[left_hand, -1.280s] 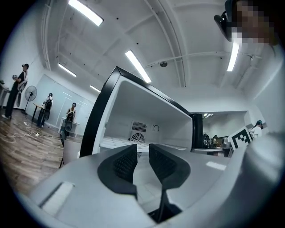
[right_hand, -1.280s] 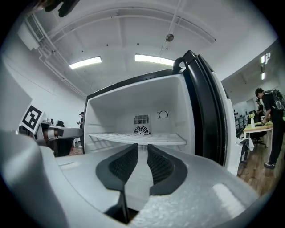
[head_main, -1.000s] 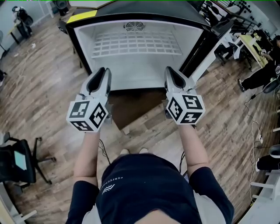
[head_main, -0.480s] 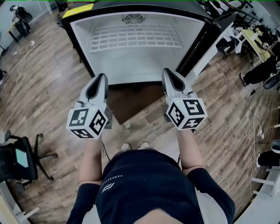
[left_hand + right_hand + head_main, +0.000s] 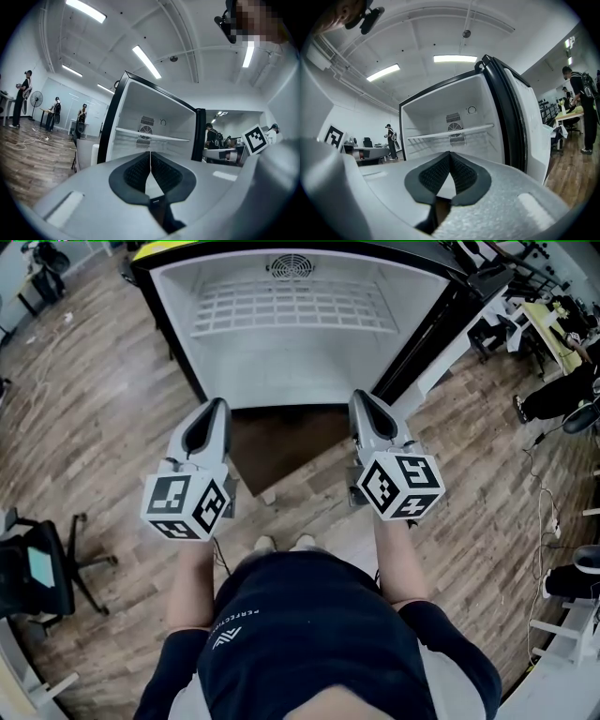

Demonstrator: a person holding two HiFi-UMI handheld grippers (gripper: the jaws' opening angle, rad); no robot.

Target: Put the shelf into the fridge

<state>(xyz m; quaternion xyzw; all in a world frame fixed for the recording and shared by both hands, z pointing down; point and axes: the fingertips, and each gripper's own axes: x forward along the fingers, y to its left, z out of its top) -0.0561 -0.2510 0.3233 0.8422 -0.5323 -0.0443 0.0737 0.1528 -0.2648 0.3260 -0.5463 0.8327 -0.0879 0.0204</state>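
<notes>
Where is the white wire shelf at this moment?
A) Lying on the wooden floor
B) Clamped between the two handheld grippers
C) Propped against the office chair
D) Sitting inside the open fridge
D: the wire shelf spans the inside of the open fridge, while the left gripper and the right gripper are in front of the fridge, both shut with nothing between their jaws.

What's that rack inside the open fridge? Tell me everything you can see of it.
The shelf is a white wire grid with a solid white bar along its front edge; it looks like coated metal. It sits level in the fridge, spanning it from one side wall to the other and reaching back toward the fan grille. Nothing lies on it, and only the fridge's walls appear to touch it.
</notes>
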